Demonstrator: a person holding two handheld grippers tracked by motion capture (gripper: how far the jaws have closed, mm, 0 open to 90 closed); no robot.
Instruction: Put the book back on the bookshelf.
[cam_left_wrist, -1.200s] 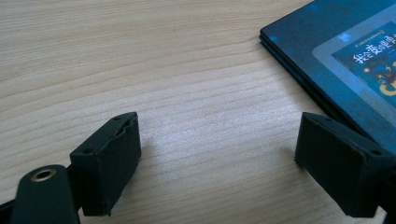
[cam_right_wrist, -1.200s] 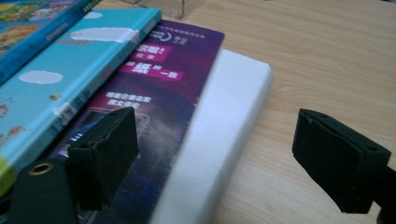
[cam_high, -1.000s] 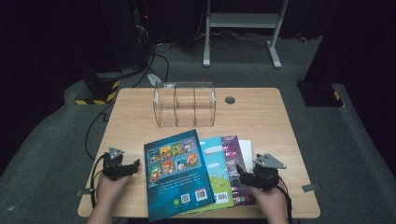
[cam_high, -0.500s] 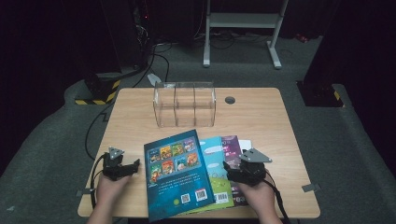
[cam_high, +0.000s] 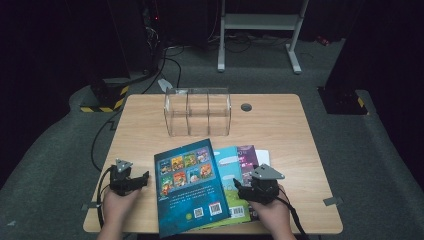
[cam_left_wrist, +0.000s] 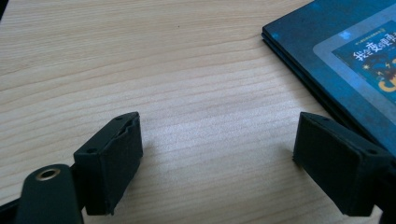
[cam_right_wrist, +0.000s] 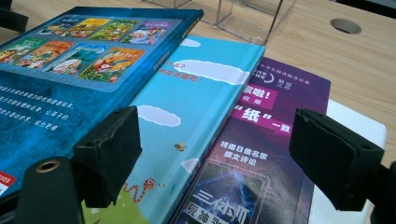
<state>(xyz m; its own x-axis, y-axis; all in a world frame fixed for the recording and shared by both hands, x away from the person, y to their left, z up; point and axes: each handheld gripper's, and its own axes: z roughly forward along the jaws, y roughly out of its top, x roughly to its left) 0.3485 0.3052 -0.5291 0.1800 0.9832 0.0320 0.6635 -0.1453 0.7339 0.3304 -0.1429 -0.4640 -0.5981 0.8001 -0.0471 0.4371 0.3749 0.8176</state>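
A stack of books lies fanned at the table's near edge: a dark blue book on top, a light blue book under it, then a purple book. My right gripper is open over the light blue and purple covers; its jaws have just been closing slightly, and they grip nothing. My left gripper rests open on bare wood, just left of the dark blue book.
A clear acrylic organizer with three compartments stands at the table's middle back. A round cable hole sits to its right. Something white lies under the purple book. The wooden table ends close behind both hands.
My right gripper has moved left, from beside the stack to over the books' right part. The left gripper and the books have stayed put.
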